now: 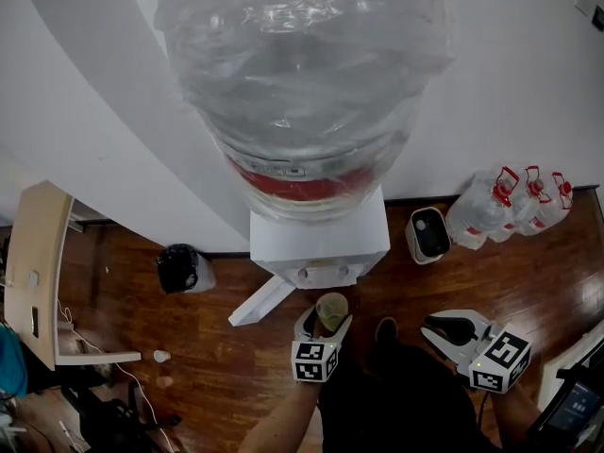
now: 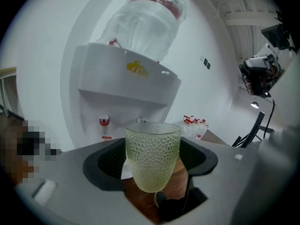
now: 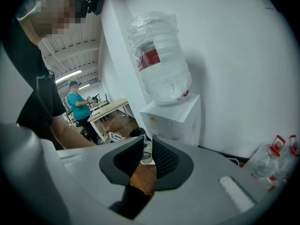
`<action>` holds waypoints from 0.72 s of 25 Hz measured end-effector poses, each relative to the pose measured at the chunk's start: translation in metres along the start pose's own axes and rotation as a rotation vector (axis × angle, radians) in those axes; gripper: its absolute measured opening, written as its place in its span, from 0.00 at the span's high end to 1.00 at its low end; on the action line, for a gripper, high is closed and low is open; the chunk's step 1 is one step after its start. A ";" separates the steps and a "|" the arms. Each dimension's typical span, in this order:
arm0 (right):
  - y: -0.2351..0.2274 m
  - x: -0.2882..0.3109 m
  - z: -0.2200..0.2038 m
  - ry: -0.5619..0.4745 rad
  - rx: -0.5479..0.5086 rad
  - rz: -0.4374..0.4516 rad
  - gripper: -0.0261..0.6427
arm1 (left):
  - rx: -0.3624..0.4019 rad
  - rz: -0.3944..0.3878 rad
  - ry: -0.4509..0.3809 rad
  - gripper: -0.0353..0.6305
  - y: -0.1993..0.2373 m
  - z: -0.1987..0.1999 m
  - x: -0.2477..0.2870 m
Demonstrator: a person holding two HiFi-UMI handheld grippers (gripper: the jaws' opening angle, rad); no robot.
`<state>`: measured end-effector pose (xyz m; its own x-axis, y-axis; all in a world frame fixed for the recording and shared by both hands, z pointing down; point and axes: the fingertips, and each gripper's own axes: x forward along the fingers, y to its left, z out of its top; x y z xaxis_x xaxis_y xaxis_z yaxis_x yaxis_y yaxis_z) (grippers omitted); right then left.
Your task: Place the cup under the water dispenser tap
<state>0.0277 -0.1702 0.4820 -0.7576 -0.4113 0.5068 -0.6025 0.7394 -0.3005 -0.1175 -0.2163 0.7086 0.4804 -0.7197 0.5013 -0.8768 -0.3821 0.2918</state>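
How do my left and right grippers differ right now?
The left gripper holds the cup upright; the right gripper is empty. The left gripper's jaws stand wide, the right gripper's only slightly apart. The left gripper is in front of the dispenser, the right gripper off to its side. Both carry marker cubes.

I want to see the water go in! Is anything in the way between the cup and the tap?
No, nothing visible does. The left gripper holds the cup before the water dispenser, only open air between it and the red tap.
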 end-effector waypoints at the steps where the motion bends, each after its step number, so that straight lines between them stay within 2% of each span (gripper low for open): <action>1: -0.006 0.003 -0.005 0.014 -0.008 0.005 0.87 | -0.005 0.015 0.014 0.41 0.007 -0.008 0.010; 5: -0.022 0.018 -0.022 0.053 -0.028 0.025 0.86 | -0.035 0.053 0.055 0.41 0.035 -0.033 0.041; 8: -0.032 0.031 -0.033 0.065 -0.046 0.040 0.86 | -0.031 0.079 0.047 0.41 0.057 -0.053 0.063; 11: -0.043 0.043 -0.047 0.089 -0.069 0.049 0.85 | -0.027 0.115 -0.036 0.41 0.074 -0.062 0.083; 18: -0.062 0.077 -0.092 0.160 -0.083 0.087 0.83 | 0.110 0.222 -0.226 0.41 0.098 -0.062 0.116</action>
<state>0.0304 -0.1987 0.6139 -0.7520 -0.2590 0.6062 -0.5090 0.8124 -0.2843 -0.1465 -0.3011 0.8456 0.2723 -0.8980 0.3456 -0.9622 -0.2532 0.1002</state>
